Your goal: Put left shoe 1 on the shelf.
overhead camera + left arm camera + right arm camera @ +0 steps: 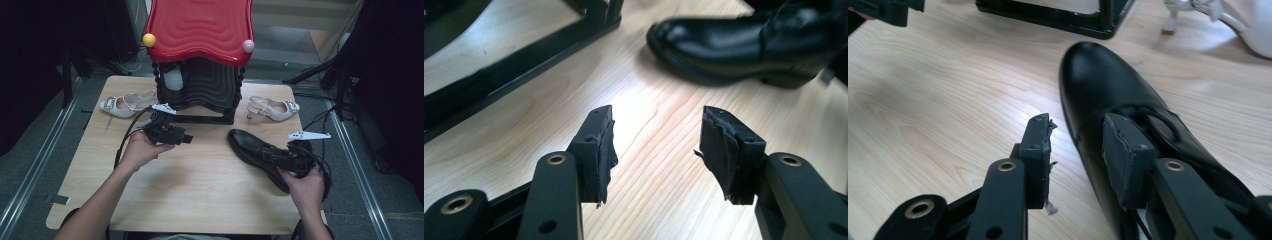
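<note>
Right gripper (pixel 1075 150): the jaws are seen part-way apart, straddling the near side wall of the black leather shoe (pixel 1108 95); one pad is set outside the upper over bare wood, the other over the laced throat, and whether the pads already press on the leather cannot be told. The shoe is found on the wooden table (pixel 200 185), at the person's right, sole down, its toe pointed toward the black stand (pixel 200 90) with the red wavy top (pixel 200 25). For a sound grip, the inner pad is best lowered into the opening so that the side wall is pinched squarely, not the laces alone; a shallow bite on glossy leather is judged likely to slip.

Left gripper (pixel 656 145): the jaws are held moderately open with nothing between them, above bare wood near the stand's base, the shoe's toe lying well ahead. It is best kept free to steady the toe.

Two pale slingback heels (pixel 122 104) (pixel 274 107) are laid either side of the stand, apart from the work
</note>
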